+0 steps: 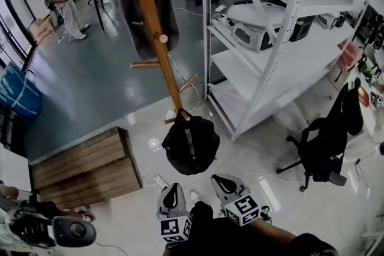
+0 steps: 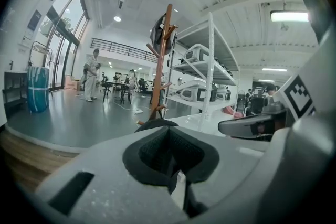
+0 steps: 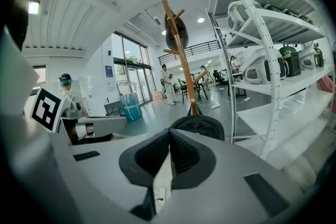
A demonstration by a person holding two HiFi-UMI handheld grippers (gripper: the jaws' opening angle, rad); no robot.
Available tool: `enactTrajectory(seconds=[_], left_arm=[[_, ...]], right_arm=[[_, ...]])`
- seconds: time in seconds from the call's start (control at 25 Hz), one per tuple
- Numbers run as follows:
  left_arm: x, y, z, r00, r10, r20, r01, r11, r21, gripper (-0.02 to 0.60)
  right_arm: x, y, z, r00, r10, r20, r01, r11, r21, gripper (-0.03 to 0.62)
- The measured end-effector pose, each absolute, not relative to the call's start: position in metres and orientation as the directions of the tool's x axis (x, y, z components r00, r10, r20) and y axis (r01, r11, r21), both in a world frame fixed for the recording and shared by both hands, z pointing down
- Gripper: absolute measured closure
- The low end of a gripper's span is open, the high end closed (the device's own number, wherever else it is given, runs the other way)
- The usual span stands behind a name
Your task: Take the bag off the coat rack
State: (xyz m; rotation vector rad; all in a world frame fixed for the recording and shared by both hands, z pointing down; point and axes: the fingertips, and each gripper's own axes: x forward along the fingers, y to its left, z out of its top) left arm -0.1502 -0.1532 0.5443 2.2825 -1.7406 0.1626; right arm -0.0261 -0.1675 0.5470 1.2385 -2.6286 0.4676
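Note:
A black bag (image 1: 191, 144) hangs from a low peg of the wooden coat rack (image 1: 153, 21), close to the floor. A dark coat (image 1: 147, 6) hangs higher on the same pole. My left gripper (image 1: 173, 190) and right gripper (image 1: 223, 180) sit side by side just short of the bag, both shut and holding nothing. In the left gripper view the bag (image 2: 155, 124) peeks over the shut jaws, with the rack (image 2: 164, 55) behind it. In the right gripper view the bag (image 3: 202, 124) sits just past the shut jaws, under the rack (image 3: 181, 55).
White metal shelving (image 1: 270, 39) with grey machines stands right of the rack. A wooden pallet (image 1: 84, 168) lies to the left and a black office chair (image 1: 324, 141) to the right. Cables and a power strip (image 1: 159, 180) lie on the floor. A person (image 1: 60, 0) stands far back.

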Motion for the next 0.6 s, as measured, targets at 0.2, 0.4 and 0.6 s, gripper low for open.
enactTrajectory(seconds=[0.2,0.4,0.6], left_arm=[[-0.174,-0.202,0.555,0.327,-0.906,0.27,-0.944,-0.299,0.142,0.566],[-0.188,-0.239,0.559,0.348,-0.892,0.288,-0.937,-0.321,0.138,0.566],[-0.187,-0.261,0.567,0.339,-0.889,0.307,-0.94,-0.308,0.146,0.566]], right_arm=[[-0.048,-0.21,0.554,-0.598,-0.722,0.346,-0.799,0.568,-0.196,0.582],[-0.056,-0.244,0.556,-0.57,-0.735,0.367,-0.818,0.548,-0.175,0.582],[-0.053,-0.274,0.558,-0.576,-0.725,0.377,-0.812,0.558,-0.169,0.582]])
